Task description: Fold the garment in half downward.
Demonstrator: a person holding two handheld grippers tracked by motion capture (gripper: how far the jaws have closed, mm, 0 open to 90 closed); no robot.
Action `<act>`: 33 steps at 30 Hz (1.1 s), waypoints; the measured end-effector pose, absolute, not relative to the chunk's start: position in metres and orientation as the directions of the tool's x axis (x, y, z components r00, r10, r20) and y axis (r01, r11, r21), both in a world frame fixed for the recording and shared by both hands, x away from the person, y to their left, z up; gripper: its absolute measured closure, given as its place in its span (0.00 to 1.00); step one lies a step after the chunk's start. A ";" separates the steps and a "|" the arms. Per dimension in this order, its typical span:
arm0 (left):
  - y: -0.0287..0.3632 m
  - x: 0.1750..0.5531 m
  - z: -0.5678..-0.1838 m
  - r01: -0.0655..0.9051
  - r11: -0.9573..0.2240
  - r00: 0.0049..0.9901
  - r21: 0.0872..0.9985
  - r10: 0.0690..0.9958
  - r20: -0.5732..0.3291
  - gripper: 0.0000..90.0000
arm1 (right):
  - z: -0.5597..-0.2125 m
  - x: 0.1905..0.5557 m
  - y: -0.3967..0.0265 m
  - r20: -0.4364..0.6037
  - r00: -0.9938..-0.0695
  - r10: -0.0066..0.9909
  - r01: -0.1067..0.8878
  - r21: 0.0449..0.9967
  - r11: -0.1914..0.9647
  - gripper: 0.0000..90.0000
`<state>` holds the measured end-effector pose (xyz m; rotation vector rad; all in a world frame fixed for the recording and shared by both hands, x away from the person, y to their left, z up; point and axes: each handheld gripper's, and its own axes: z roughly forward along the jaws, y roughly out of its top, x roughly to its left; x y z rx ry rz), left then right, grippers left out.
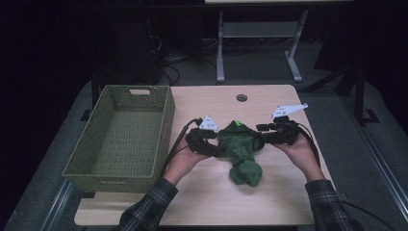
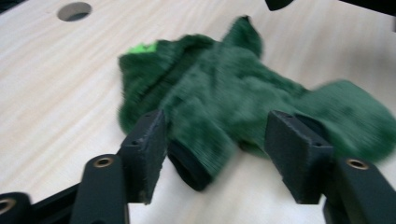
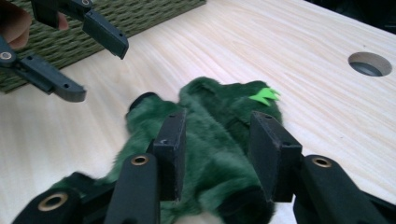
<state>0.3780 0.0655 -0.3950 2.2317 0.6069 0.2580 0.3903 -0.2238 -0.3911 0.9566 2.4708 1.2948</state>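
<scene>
The pale wooden table (image 1: pixel 207 202) carries everything, and the places below are given from the green garment lying on it. The largest thing on it is the rectangular woven olive-green basket (image 1: pixel 122 139), standing well to the left of the garment in the high view, at the table's left edge, with a slot handle in its far wall.

The dark green fuzzy garment (image 1: pixel 242 153), with a bright green tag at its neck, is crumpled near the middle of the table, one end bunched toward the person. A round cable hole (image 1: pixel 241 97) is cut in the tabletop beyond the garment, toward the far edge.

The left gripper (image 2: pixel 219 154) is at the garment's left side in the high view. Its jaws stand partly apart with a black-cuffed sleeve end lying between them; one pad is close against the fabric, the other stands clear, so there is no clamp.

The right gripper (image 3: pixel 219 156) is at the garment's right side. Its jaws are part-way open and straddle a fold of the plush fabric; whether the pads press on it I cannot tell.
</scene>
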 end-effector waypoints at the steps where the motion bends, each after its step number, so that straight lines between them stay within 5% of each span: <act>1: 0.064 0.383 -0.395 0.345 -0.572 0.861 0.744 0.509 -0.008 0.45 | -0.392 0.394 -0.224 0.123 -0.766 0.631 0.466 0.783 0.413 0.62; 24: 0.052 0.456 -0.453 0.408 -0.571 0.832 0.712 0.554 -0.033 0.57 | -0.450 0.451 -0.216 0.154 -0.739 0.655 0.549 0.702 0.454 0.59; 33: 0.045 0.462 -0.461 0.407 -0.599 0.837 0.690 0.546 -0.020 0.68 | -0.462 0.455 -0.208 0.143 -0.724 0.675 0.568 0.679 0.465 0.68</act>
